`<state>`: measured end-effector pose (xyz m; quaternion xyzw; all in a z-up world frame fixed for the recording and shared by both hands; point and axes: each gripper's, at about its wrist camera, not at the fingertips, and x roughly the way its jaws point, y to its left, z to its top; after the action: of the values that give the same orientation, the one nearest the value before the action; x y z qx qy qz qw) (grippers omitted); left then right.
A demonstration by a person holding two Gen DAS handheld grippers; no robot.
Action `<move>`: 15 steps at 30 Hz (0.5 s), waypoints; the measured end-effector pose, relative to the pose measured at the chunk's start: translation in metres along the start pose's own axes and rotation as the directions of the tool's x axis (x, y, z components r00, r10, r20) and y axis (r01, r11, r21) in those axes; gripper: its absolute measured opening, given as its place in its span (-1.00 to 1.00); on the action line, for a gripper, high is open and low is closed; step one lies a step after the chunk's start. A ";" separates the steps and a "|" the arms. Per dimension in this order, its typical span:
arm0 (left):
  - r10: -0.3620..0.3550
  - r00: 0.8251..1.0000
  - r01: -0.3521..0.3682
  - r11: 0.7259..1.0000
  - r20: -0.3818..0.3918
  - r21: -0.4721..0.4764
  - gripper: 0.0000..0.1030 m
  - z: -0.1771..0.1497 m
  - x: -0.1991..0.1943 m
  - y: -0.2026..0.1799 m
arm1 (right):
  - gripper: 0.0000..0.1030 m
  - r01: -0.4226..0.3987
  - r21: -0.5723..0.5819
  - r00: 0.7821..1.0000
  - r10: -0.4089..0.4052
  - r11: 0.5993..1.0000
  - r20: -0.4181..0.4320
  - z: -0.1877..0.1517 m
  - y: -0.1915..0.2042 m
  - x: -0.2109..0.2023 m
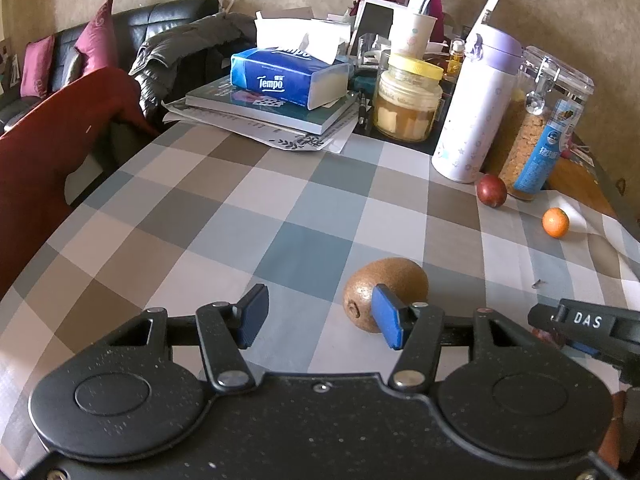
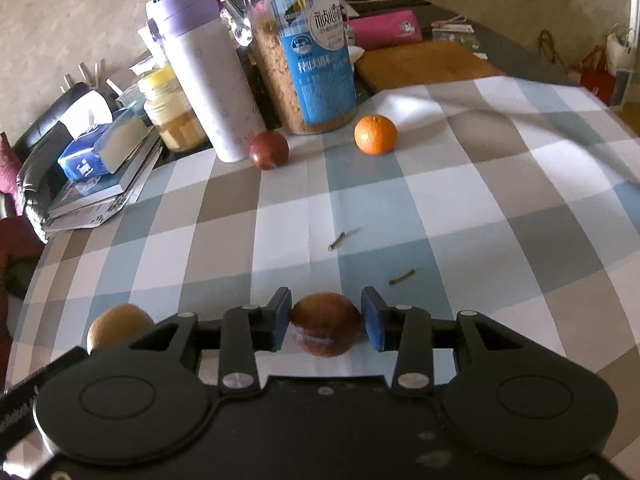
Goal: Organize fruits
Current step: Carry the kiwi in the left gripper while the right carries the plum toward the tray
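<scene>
My left gripper (image 1: 320,316) is open and empty just above the checked tablecloth (image 1: 240,216). A brown kiwi (image 1: 386,288) lies right behind its right finger. A dark red plum (image 1: 491,190) and a small orange (image 1: 555,222) lie further right by the jars. My right gripper (image 2: 326,324) holds a reddish-brown round fruit (image 2: 327,328) between its blue pads, low over the cloth. In the right wrist view the kiwi (image 2: 118,326) is at the left, the plum (image 2: 269,150) and orange (image 2: 375,134) ahead.
A white and purple flask (image 2: 204,80), a clear jar with a blue label (image 2: 304,52), a yellow-lidded jar (image 1: 408,96), a tissue box (image 1: 288,76) on books stand at the back. Two small twigs (image 2: 340,240) lie on the cloth. A red chair (image 1: 48,152) stands left.
</scene>
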<state>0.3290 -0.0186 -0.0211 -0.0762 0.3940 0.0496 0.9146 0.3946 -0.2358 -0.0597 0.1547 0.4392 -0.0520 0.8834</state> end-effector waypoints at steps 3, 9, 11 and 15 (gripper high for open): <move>-0.001 1.000 0.001 1.000 0.001 0.009 0.19 -0.001 -0.001 -0.002 | -0.17 -0.008 0.000 1.000 0.008 1.000 -0.010 -0.004 -0.002 -0.004; 0.001 1.000 -0.001 1.000 0.003 0.020 0.19 -0.002 -0.002 -0.004 | -0.16 -0.039 -0.031 0.998 0.038 0.999 -0.053 -0.014 -0.006 -0.009; 0.002 1.000 -0.002 1.000 0.002 0.021 0.19 -0.002 -0.001 -0.004 | -0.17 -0.054 -0.039 0.997 0.052 0.998 -0.058 -0.019 -0.008 -0.012; 0.002 1.000 -0.002 1.000 0.000 0.022 0.19 -0.002 -0.001 -0.004 | -0.17 -0.085 -0.056 0.993 0.080 0.995 -0.081 -0.027 -0.008 -0.020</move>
<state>0.3275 -0.0229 -0.0211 -0.0659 0.3945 0.0464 0.9153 0.3602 -0.2358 -0.0604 0.1482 0.4683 0.0039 0.8711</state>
